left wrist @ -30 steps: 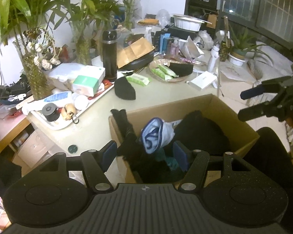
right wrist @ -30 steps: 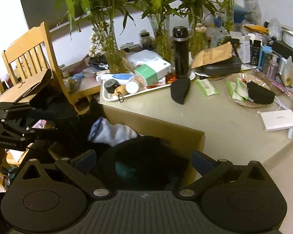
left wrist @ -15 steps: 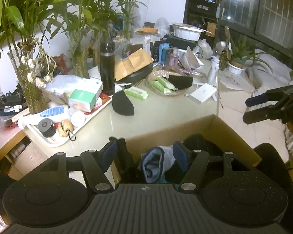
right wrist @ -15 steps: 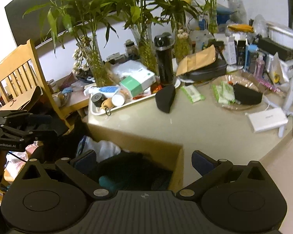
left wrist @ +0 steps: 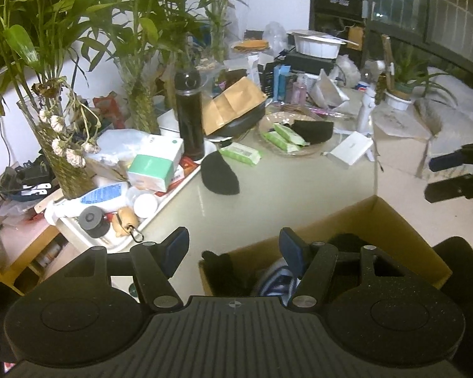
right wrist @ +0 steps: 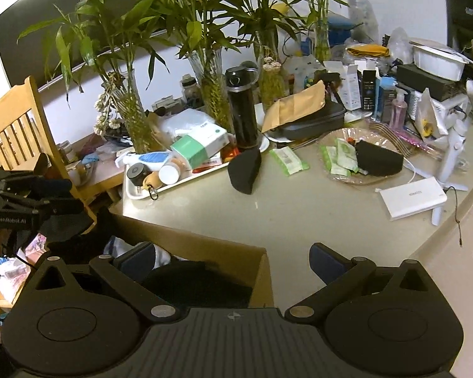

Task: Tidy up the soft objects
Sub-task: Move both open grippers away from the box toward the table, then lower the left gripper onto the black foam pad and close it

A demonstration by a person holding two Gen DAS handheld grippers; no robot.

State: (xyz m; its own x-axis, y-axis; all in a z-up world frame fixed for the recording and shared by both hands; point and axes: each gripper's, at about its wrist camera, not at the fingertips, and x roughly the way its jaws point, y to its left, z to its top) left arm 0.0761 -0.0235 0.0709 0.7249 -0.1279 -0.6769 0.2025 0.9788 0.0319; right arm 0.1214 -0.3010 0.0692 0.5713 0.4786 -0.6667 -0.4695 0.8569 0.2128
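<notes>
On tabletop, beside white tray: lying limp and flat, black folded sock, second one resting in glass dish. Likely handling light, floppy, non-slip; pinching at thick folded middle. Left gripper and right gripper both hanging with jaws apart, empty, over cardboard box.

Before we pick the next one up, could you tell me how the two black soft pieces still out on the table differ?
The nearer black piece lies on the bare table beside the white tray; the farther black piece sits in the glass dish on green packets. The nearer looks folded to a wedge, the farther flatter. Both are black and outside the cardboard box.
</notes>
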